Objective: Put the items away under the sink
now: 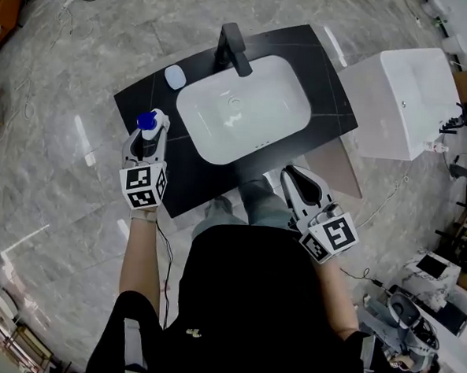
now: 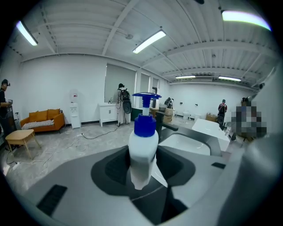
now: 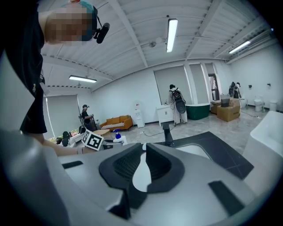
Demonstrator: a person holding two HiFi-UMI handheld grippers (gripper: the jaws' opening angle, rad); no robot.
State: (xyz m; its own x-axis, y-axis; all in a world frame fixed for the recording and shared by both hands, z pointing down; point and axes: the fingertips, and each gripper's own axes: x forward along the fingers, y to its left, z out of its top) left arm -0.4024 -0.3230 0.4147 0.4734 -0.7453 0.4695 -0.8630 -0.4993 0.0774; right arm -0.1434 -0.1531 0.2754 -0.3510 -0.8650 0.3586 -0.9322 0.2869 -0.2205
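The left gripper [image 1: 151,131] sits at the left edge of the frame in the head view. Its jaws are clamped on a white pump bottle [image 2: 143,152] with a blue cap, gripping it low on the body and upright. It hangs over the left end of the black surface [image 1: 136,98], and to my eye it is clear of the top rather than standing on it. The right gripper [image 1: 295,185] waits at the lower right of the sink [image 1: 221,138], near the front edge. Its jaws are drawn together with nothing between them. A small pale oval thing [image 1: 175,76] lies on the surface just left of the black faucet [image 1: 234,48], so I'd say at least one more item is waiting. The space under the sink can't be seen from where the person looks down, and that is my main worry. The bottle has to go down and in blind, and the tall pump head could knock the surface's edge or the opening. With the hold so low, a knock like that would tip the bottle or twist it out of the jaws. The empty gripper may also have to open a door, and it could crowd the loaded one.
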